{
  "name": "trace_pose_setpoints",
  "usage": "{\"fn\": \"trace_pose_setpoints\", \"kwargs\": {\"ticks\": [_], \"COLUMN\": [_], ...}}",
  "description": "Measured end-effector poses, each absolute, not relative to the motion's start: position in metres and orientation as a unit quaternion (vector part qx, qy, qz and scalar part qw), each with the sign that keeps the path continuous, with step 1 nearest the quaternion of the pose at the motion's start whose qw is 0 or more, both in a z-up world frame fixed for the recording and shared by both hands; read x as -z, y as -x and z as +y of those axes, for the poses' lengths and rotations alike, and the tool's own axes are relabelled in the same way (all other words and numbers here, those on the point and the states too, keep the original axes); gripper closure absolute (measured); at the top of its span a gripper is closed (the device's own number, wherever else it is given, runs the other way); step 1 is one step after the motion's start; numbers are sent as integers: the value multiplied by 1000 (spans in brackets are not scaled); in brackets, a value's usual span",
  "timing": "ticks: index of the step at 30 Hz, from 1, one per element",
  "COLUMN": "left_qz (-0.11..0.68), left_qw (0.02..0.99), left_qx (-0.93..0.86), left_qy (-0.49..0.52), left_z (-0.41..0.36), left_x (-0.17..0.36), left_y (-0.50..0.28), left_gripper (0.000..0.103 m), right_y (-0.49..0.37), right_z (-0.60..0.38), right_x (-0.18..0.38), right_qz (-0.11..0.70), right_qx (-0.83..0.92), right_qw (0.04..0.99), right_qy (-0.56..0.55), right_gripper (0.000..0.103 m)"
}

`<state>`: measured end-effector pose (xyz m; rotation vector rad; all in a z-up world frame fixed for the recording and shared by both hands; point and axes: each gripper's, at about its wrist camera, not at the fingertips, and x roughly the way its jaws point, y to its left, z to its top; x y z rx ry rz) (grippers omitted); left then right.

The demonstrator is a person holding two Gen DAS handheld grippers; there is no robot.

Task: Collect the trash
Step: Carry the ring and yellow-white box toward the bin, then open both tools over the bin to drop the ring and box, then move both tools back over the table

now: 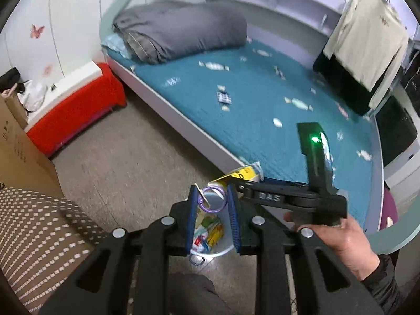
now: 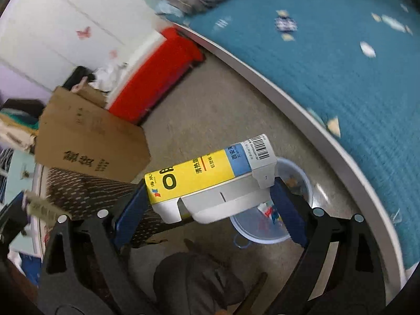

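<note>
My right gripper (image 2: 210, 202) is spread wide and shut on a yellow, blue and white medicine box (image 2: 210, 178), gripped end to end between the blue pads. It hangs just above a translucent round bin (image 2: 302, 181) on the floor, which holds several colourful wrappers. In the left wrist view the same bin (image 1: 225, 249) shows below my left gripper (image 1: 212, 204), whose narrow jaws pinch a small pale paper scrap (image 1: 203, 197). The box (image 1: 241, 173) is just beyond the left gripper. Several candy wrappers (image 1: 298, 103) lie on the teal bed.
The bed's white curved frame (image 1: 183, 120) runs beside the bin. A cardboard box (image 2: 89, 141) and a brown dotted cushion (image 1: 39, 236) stand to the left. A red-covered bench (image 1: 78, 110) sits by the wall. A grey duvet (image 1: 181, 34) lies at the bedhead.
</note>
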<state>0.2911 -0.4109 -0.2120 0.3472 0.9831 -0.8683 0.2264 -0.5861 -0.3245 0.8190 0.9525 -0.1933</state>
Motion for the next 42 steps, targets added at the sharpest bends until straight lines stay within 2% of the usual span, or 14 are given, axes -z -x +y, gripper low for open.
{"fn": "trace_pose_setpoints", "kwargs": {"ticks": [4,10,11,13,14,26,42], "left_qz": [479,501,507,508,499,477,409], "left_qw": [760,737,732,735,746,778,838], "left_qx": [399,406,407,395,387,361,340], "left_qy": [-182,-201,-206,-212,-212,-194,-127], "left_z": [-431,-453,-457,-460,-459,-427,-319], "left_x": [238,259,263,267,266,235,159], "left_y": [-298,-302,-303,-305,-305,-303,-276], "left_gripper": [81,78,73,19,13,10,8], "right_y": [-222,-203,-199,-192,-189,-173,-187], "right_z": [-600,-613,-615,-619,-619,-604,-523], "right_x": [341,324,320,314,311,286,211], "right_qz": [439,415,411,404,401,390,374], "right_qx": [101,112,113,117,118,124,60], "right_qw": [787,798,800,803,805,817,863], "right_qy": [-421,-422,-423,-423,-422,-406,-334], "right_gripper": [7,7,7,7,7,6,6]}}
